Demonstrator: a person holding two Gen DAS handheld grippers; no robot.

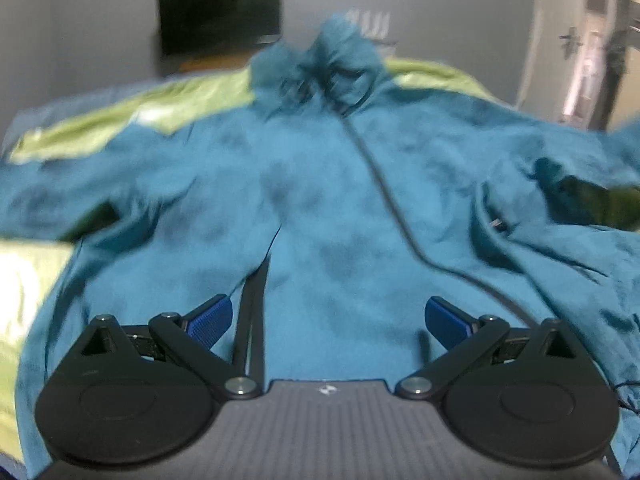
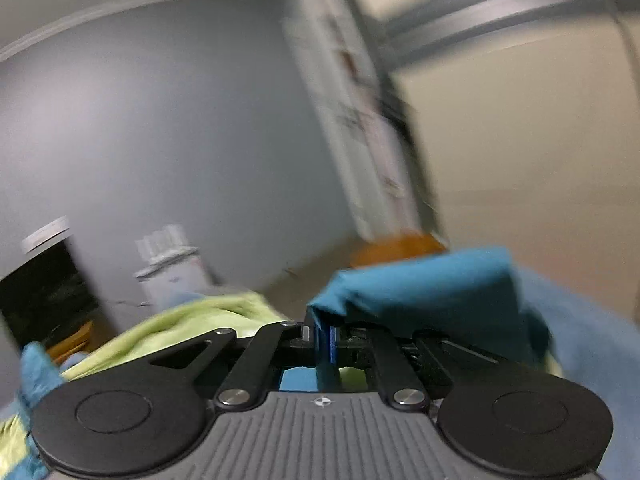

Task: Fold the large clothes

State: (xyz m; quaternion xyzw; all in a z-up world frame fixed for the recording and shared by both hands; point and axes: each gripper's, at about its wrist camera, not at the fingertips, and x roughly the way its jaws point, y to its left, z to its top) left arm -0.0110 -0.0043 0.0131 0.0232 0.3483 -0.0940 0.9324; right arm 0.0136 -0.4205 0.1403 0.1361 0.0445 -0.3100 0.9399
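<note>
A large teal zip-up jacket lies spread front-up on a lime-green sheet, collar at the far end, its dark zipper running down the middle. My left gripper hovers over the jacket's lower middle, jaws wide apart and empty, blue pads showing. My right gripper is shut on a fold of the teal jacket fabric, which drapes over its right side and is lifted off the bed. The view is blurred.
A dark screen hangs on the grey wall behind the bed. A white unit and a black cabinet stand by the wall. A white door and an orange object are on the right.
</note>
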